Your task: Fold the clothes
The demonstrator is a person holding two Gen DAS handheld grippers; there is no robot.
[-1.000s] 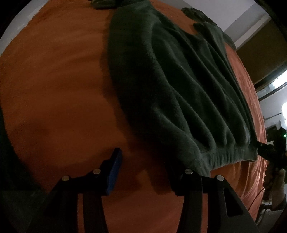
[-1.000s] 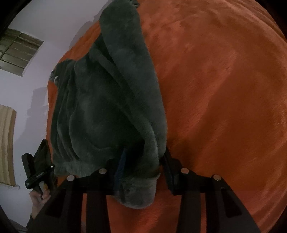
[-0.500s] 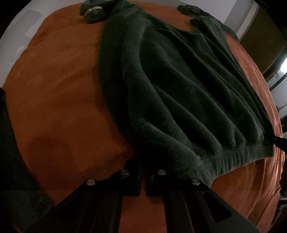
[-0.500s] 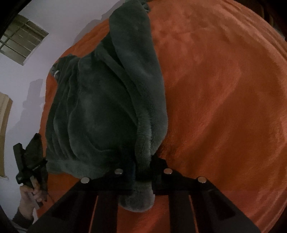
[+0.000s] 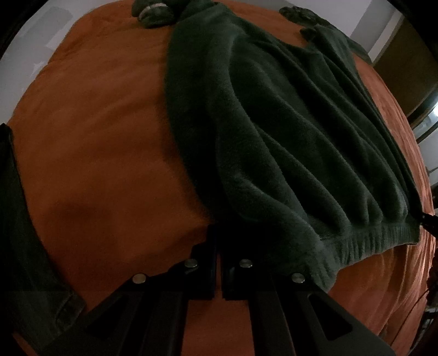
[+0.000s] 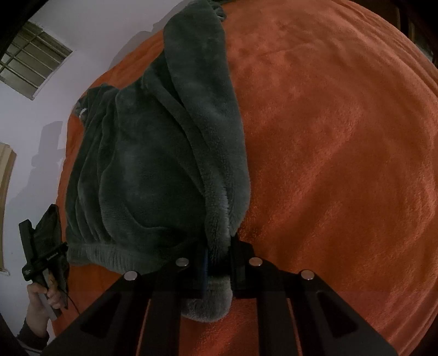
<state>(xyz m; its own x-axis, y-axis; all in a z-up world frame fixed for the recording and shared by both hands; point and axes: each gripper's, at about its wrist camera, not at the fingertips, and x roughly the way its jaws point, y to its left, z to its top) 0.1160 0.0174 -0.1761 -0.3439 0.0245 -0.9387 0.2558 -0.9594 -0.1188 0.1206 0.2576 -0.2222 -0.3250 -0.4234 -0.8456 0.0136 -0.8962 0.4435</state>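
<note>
A dark green fleece sweater (image 5: 287, 131) lies spread on an orange blanket (image 5: 95, 137), its ribbed hem toward the grippers. My left gripper (image 5: 219, 241) is shut at the hem's left corner, fabric draped over its right finger. My right gripper (image 6: 219, 257) is shut on the sweater (image 6: 153, 164) at its right hem corner, where the folded-in sleeve (image 6: 208, 115) ends; a fleece lump hangs below the fingers. The left gripper (image 6: 41, 246) shows in the right wrist view, hand-held at the hem's far end.
The orange blanket (image 6: 342, 164) covers the bed to the right of the sweater. A dark garment (image 5: 24, 246) lies at the left edge of the left wrist view. A small dark bundle (image 5: 153, 13) sits at the far end. A white wall and a window (image 6: 30, 68) stand behind.
My left gripper went from wide open to shut at the hem corner. My right gripper tightened on the sleeve and hem. Both have lifted slightly, showing more of the sweater.
</note>
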